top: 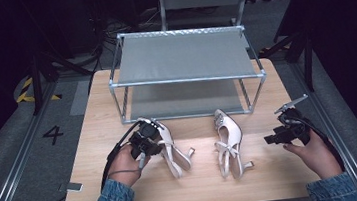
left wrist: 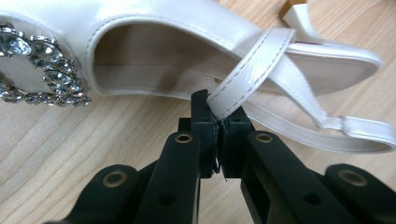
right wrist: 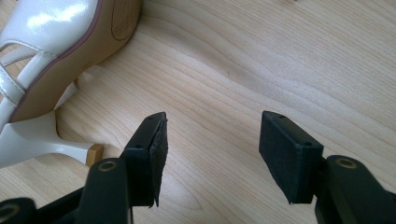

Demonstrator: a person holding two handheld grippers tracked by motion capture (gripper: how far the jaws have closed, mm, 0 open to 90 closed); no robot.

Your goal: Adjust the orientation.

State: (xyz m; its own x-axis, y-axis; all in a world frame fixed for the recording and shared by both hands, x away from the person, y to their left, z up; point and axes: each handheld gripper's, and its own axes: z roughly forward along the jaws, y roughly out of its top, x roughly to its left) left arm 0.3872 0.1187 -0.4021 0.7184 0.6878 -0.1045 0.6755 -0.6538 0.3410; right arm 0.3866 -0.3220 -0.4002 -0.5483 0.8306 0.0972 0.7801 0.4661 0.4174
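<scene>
Two cream slingback heels lie on the wooden table [top: 103,118]. The left shoe [top: 172,150] carries a rhinestone buckle [left wrist: 44,70] on its toe. My left gripper [left wrist: 218,122] is shut on this shoe's thin strap [left wrist: 254,65], pinched between the pads, and in the high view the left gripper [top: 157,145] sits at the shoe's left side. The right shoe [top: 229,143] lies on its side, sole and heel [right wrist: 42,145] facing my right gripper [right wrist: 212,140]. The right gripper [top: 271,139] stands open just above the table, right of that shoe, with nothing between its jaws.
A two-tier metal rack [top: 187,80] with grey fabric shelves stands at the far half of the table, both shelves bare. A chair [top: 203,0] stands behind it. A small white object [top: 74,187] lies at the table's front left corner.
</scene>
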